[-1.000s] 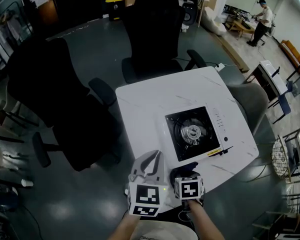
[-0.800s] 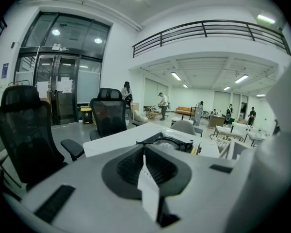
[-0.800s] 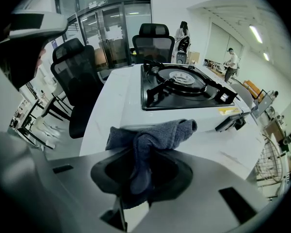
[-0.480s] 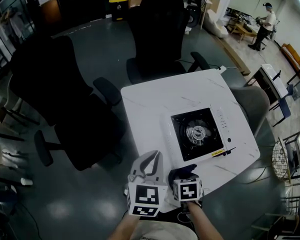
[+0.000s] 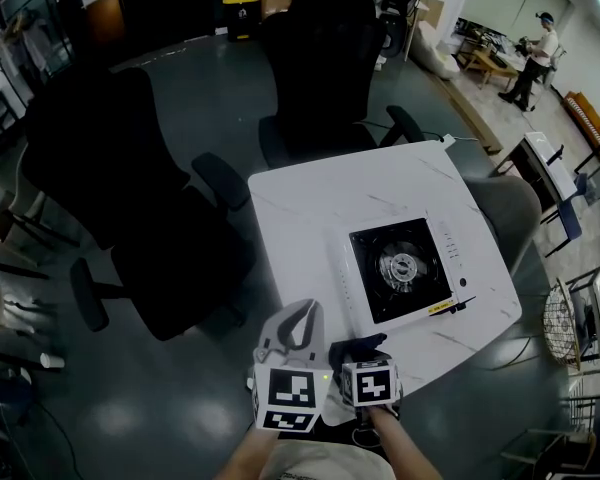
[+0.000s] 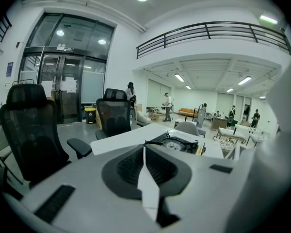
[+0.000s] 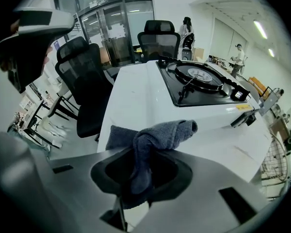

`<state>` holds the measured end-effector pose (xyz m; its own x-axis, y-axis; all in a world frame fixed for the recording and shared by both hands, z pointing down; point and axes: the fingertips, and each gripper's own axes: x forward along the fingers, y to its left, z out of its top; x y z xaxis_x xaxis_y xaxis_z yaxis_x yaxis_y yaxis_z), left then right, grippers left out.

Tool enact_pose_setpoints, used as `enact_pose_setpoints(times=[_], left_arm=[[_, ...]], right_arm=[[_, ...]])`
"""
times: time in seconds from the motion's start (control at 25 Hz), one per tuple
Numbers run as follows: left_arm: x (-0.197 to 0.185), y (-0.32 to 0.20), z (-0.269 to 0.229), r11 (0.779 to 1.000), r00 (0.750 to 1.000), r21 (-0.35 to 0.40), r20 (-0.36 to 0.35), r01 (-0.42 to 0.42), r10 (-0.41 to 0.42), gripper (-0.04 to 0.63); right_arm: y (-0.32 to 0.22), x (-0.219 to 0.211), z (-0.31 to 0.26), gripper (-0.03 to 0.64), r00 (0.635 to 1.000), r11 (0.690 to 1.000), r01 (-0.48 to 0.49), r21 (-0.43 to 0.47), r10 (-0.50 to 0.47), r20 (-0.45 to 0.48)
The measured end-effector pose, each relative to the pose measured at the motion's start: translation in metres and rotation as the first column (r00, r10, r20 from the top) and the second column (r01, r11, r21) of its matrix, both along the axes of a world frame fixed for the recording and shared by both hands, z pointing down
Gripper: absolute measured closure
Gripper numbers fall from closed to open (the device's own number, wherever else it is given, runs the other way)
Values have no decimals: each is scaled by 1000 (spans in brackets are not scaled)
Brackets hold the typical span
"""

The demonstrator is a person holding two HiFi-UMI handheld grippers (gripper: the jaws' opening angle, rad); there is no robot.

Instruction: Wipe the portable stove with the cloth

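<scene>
We see the white desk (image 5: pixel 320 208) carrying the portable stove (image 5: pixel 400 273) on its right half, with a black office chair (image 5: pixel 320 58) on the stove's far side. On the near side of the stove, at the desk's edge, we hold both tools. The left claw (image 5: pixel 302 316) is pressed together on nothing, while the right claw (image 5: pixel 360 356), nearer the stove, pinches the grey cloth (image 7: pixel 153 137) — bunched, drooping forward, clear of the stove.

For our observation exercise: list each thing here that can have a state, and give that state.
left gripper, shut, empty
right gripper, shut on the cloth
cloth, bunched, clamped, short of the stove
portable stove, burner bare, no flame seen
</scene>
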<state>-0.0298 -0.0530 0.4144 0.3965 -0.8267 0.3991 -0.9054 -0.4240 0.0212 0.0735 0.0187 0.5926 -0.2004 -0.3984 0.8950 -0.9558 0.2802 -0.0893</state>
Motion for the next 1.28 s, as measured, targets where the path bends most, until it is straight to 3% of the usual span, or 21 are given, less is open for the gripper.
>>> enact_pose_setpoints(times=[0.44, 0.72, 0.96, 1.28], left_arm=[[-15, -4, -1, 1000, 1000, -2, -3, 27, -27, 574], [-25, -10, -1, 999, 999, 0, -3, 54, -54, 574], [-36, -15, -1, 996, 997, -5, -4, 83, -83, 574], [-45, -23, -1, 993, 993, -6, -9, 119, -119, 574]], right_arm=[[0, -39, -3, 518, 997, 999, 50, -17, -49, 67], [-17, -48, -8, 518, 994, 995, 102, 14, -103, 33], [-41, -30, -14, 518, 1000, 1000, -11, -8, 11, 2], [-66, -29, -22, 518, 999, 999, -35, 5, 34, 9]])
